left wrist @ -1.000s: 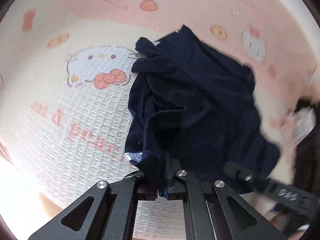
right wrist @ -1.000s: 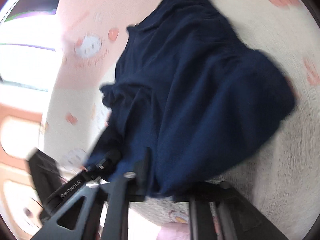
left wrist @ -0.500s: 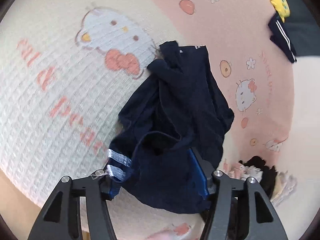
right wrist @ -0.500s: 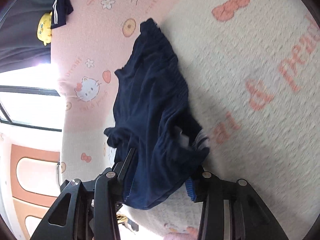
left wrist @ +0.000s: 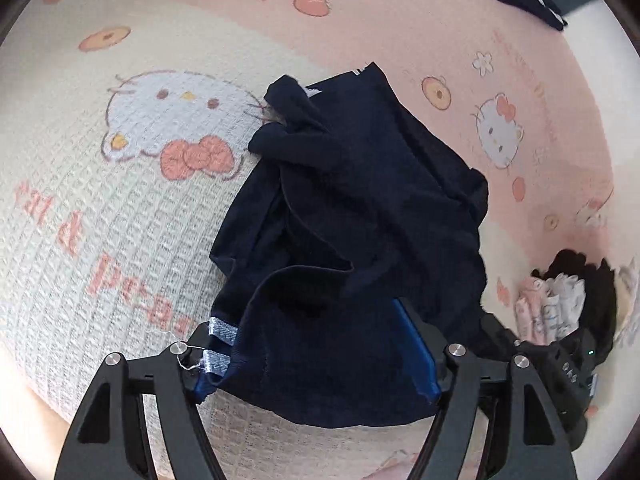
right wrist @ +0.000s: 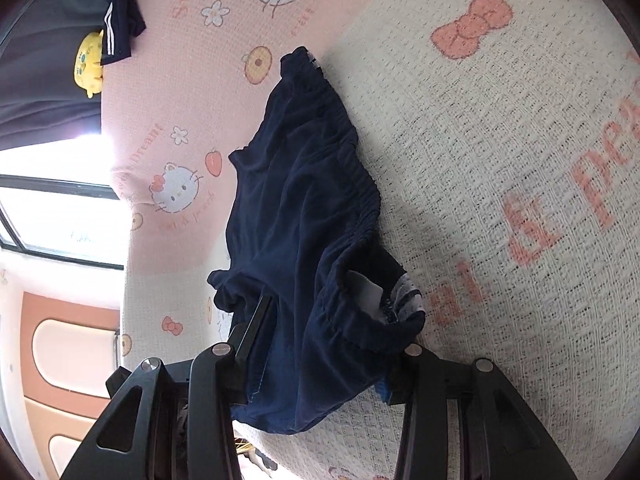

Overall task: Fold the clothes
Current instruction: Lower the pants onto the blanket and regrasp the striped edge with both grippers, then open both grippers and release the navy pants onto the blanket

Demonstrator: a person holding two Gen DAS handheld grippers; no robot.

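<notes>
The navy shorts lie crumpled on a cream and pink cartoon-cat blanket, the gathered waistband along one side and pale stripes at a hem. The left gripper has just been opening; its jaws stand wide with loose cloth between them, unpinched. The right gripper has its jaws about half apart, closing slightly, fabric draped between them.

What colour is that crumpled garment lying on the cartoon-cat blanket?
Dark navy cloth garment, with pale striped trim at one hem; the left wrist view shows it best.
</notes>
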